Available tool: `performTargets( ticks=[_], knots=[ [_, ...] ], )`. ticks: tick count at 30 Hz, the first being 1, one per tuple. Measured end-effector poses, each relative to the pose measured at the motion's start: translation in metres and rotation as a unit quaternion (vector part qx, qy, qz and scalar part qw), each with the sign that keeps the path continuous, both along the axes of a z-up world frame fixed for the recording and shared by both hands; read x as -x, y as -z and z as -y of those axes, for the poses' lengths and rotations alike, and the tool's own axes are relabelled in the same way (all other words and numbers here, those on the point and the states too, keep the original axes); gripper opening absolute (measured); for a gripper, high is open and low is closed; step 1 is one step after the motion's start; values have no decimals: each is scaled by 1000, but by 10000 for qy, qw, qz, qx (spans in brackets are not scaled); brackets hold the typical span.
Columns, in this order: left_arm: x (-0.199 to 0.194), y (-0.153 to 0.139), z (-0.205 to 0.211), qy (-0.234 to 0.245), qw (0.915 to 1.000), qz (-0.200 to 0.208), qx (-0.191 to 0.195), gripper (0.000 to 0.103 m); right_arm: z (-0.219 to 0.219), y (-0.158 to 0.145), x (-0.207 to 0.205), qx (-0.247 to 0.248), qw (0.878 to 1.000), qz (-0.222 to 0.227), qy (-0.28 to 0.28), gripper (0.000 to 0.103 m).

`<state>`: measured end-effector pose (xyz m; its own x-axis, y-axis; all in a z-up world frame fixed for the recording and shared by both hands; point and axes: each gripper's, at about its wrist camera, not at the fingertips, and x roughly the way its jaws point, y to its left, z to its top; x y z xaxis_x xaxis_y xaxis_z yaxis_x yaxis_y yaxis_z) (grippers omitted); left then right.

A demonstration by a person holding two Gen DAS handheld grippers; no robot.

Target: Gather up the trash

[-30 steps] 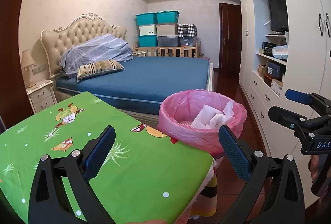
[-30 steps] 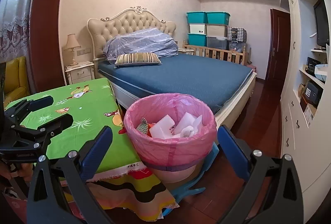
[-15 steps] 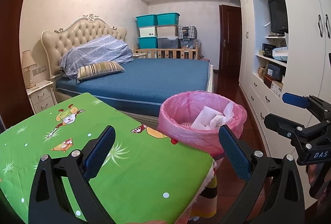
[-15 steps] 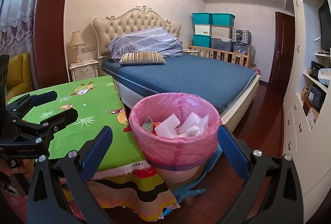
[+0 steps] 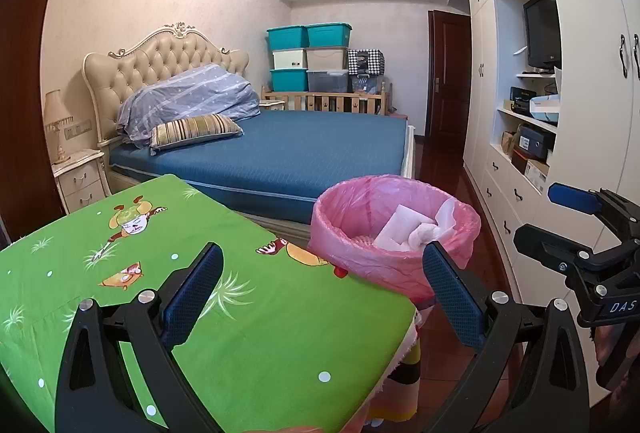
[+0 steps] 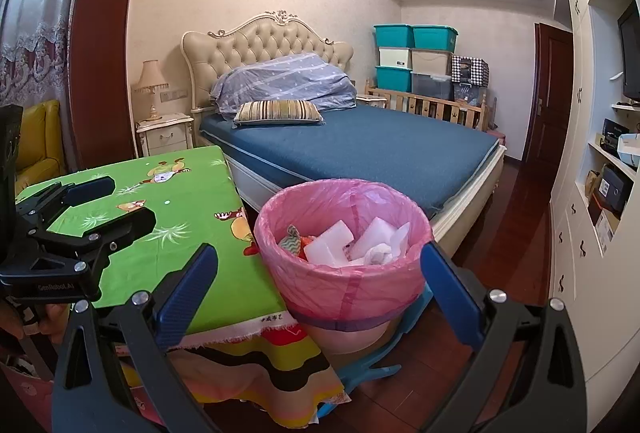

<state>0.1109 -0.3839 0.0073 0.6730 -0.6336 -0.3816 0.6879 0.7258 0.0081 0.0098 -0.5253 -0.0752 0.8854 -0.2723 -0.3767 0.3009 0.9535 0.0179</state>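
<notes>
We hold the left gripper (image 5: pixel 320 273) over the green cloth (image 5: pixel 260 333) on the table, jaws spread wide, nothing between the blue pads (image 5: pixel 192 293). We hold the right gripper (image 6: pixel 320 273) off the table's right corner, above the floor, jaws equally wide and empty; its view looks down toward the bin (image 6: pixel 344 265). Each gripper shows at the edge of the other's view, the right one (image 5: pixel 576 233) well to the right of the bin, the left one (image 6: pixel 92 209) above the cloth. The bin stands on the wood floor just beside the table's far right corner, between table and bed (image 6: pixel 360 149), lined with a pink bag (image 5: pixel 360 265). Inside it we see white trash (image 6: pixel 360 243): flat white blocks, a crumpled tissue (image 6: pixel 378 253), and a small patterned scrap (image 6: pixel 290 239) at the left side. A blue plastic item (image 6: pixel 372 369) pokes out from under the bin on the floor; what it is we cannot tell. The cloth's top is bare of loose items in both views. A hand (image 6: pixel 52 317) grips the left tool's handle at the lower left of the right view.
</notes>
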Motion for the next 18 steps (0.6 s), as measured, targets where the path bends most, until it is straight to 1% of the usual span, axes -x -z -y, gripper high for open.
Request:
performTargets(
  ticks=[18],
  knots=[
    [-1, 1, 0, -5, 10000, -24, 9, 95, 1, 1, 0, -24, 10000, 3, -5, 98]
  ],
)
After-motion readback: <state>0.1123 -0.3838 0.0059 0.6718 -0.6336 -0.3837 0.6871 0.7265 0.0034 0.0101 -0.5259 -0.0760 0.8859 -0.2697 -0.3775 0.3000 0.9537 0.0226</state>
